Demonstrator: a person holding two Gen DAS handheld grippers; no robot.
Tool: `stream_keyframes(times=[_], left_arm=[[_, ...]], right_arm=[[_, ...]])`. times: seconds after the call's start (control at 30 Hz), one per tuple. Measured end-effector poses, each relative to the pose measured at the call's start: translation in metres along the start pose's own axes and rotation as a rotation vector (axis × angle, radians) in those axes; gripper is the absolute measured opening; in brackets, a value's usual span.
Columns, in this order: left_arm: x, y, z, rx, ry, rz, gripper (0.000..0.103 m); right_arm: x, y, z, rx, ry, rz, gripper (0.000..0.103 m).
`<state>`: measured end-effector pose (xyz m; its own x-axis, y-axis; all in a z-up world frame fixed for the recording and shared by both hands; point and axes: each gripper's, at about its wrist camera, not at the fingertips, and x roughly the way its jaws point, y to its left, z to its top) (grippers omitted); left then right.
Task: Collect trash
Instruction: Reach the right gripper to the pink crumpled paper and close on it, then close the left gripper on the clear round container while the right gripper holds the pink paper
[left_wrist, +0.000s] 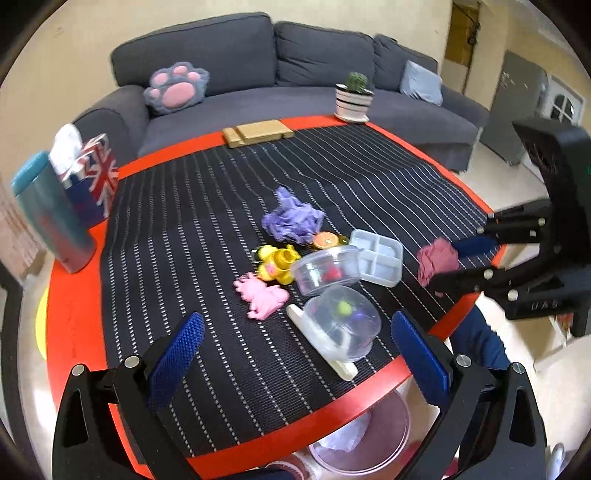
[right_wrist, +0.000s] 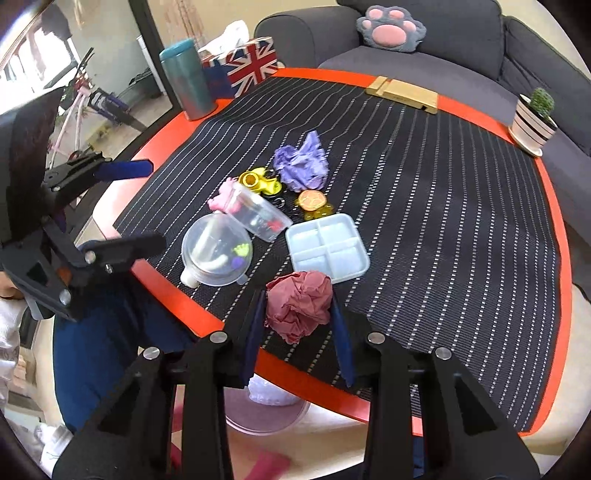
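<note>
A crumpled maroon paper ball (right_wrist: 299, 306) sits between the blue pads of my right gripper (right_wrist: 297, 300), which is shut on it just above the near edge of the striped mat (right_wrist: 443, 221). In the left wrist view the same ball (left_wrist: 437, 260) shows in the right gripper (left_wrist: 448, 261) at the table's right side. A crumpled purple paper (left_wrist: 293, 219) (right_wrist: 303, 166) lies loose mid-table. My left gripper (left_wrist: 297, 321) (right_wrist: 153, 203) hangs open over the near table edge, holding nothing. A clear pinkish bin (left_wrist: 384, 443) (right_wrist: 266, 417) with wadded paper inside stands on the floor under the table edge.
Between the two papers lie a domed clear container (left_wrist: 343, 325), a clear tub (left_wrist: 327, 271), a divided tray (right_wrist: 327, 245) and small toys (left_wrist: 264, 295). A teal tumbler (right_wrist: 186, 79), flag tissue box (right_wrist: 251, 62), wooden block (right_wrist: 404, 92) and potted plant (right_wrist: 535, 118) line the red table's far rim.
</note>
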<state>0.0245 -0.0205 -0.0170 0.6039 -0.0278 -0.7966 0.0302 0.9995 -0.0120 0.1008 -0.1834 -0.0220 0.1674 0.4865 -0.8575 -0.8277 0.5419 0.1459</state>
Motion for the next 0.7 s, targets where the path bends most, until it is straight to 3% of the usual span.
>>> stream_keyframes(times=[0.2,0.5,0.7], left_arm=[[0.017,-0.011,0.006,0.05,0.05,-0.04,0.097],[0.034,-0.029,0.002,0.138,0.093,-0.027,0.096],[0.041,-0.032,0.001,0.155,0.111,-0.025,0.072]], right_arm=[[-0.002,-0.007,-0.004,0.018,0.003,-0.005,0.035],[-0.001,-0.013,-0.006,0.028,0.007,-0.006,0.035],[0.0,-0.014,-0.007,0.027,0.011,-0.005,0.035]])
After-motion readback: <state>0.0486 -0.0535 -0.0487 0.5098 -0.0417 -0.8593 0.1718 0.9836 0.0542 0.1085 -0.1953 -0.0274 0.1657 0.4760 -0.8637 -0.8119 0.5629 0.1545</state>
